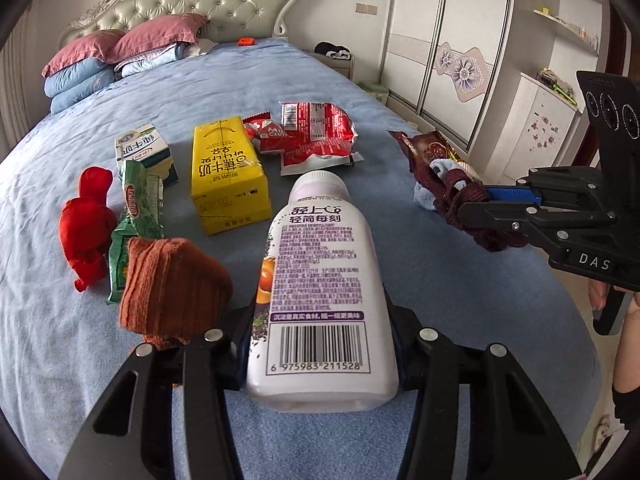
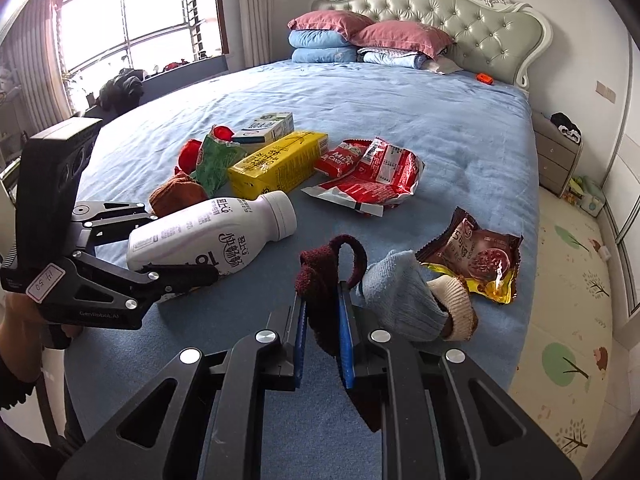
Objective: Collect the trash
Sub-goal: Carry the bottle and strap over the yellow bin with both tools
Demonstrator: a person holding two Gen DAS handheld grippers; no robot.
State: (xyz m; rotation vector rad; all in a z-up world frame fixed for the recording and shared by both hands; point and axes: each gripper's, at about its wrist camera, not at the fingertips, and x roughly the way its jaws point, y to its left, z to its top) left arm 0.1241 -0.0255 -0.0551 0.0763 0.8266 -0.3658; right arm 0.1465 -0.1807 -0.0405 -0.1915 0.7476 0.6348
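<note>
Blue bedspread [image 2: 400,120] carries the litter. Left gripper [image 1: 320,344] clamps 1 white yogurt bottle [image 1: 320,272], seemingly near its base; it could slip. Right gripper [image 2: 322,320] pinches a maroon sock [image 2: 324,276], not trash.

A blue-sheeted bed [image 2: 440,128] carries cartons [image 2: 280,166], wrappers [image 2: 372,176], socks [image 2: 404,300] and pillows [image 2: 360,36].

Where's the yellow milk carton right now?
The yellow milk carton lies on its side mid-bed on the blue bedspread, between the small white-and-green milk carton and the red snack bag, beyond the white bottle.
</note>
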